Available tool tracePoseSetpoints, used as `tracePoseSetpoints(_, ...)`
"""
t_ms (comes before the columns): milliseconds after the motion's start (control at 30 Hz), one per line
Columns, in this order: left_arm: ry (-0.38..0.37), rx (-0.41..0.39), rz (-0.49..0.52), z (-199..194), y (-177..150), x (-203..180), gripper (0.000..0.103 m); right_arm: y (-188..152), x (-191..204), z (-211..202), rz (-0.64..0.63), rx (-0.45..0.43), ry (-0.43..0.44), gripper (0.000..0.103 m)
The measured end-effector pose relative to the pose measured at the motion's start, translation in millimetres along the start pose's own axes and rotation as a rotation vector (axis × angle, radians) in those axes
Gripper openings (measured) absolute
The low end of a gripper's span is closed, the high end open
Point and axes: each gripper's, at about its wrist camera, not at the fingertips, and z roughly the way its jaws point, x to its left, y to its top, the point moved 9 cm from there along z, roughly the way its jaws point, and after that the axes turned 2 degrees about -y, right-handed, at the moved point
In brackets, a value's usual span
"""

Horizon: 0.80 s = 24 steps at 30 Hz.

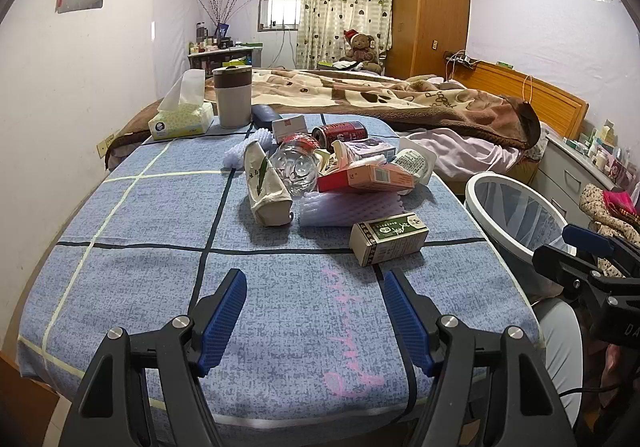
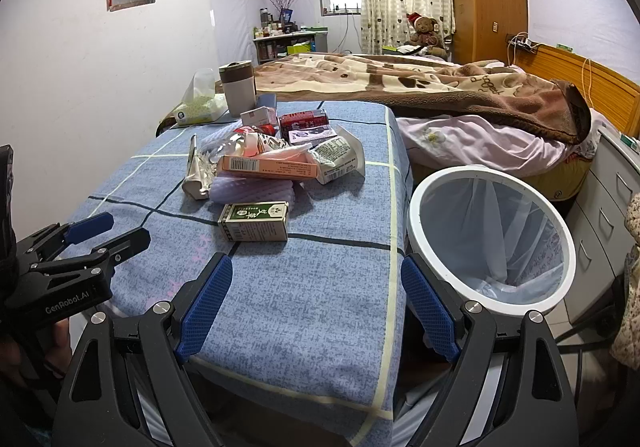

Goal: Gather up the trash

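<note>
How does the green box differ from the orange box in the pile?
The green box lies alone on the cloth, nearest the grippers; the orange box rests atop the pile, propped on the purple foam netting. The green box looks shorter and chunkier; the orange one longer and flatter. Both are closed cardboard cartons lying on their sides.

Soft, even daylight; sharp focus, edges fisheye-bent.

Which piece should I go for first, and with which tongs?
Probably ease the right tongs forward to the green box. It lies nearest, apart from the pile, nothing on it. Both tongs are open and empty, and the lined bin stands at the table's right edge, so the drop would be short.
</note>
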Motion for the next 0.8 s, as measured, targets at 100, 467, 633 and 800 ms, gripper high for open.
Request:
tracePoseSetpoints(100,0.000,0.000,-0.001,0.9,0.5,0.4,0.071,-0.1,0.0,-0.2,0.000,-0.001,-0.001,0.088)
tracePoseSetpoints(467,0.001,0.000,0.000,0.9,0.6,0.6,0.071,-0.3,-0.3,0.6,0.001,0.001,0.000,0.088)
tracePoseSetpoints(633,0.001,-0.001,0.000,0.9,0.5,0.7,0.071,-0.7,-0.3,0.4,0.001,0.001,0.000,0.088)
tracePoseSetpoints(800,0.004,0.000,-0.001,1.7,1.4,1.6,0.071,-1.2,-0.5,0.2,0.000,0.000,-0.001,0.088)
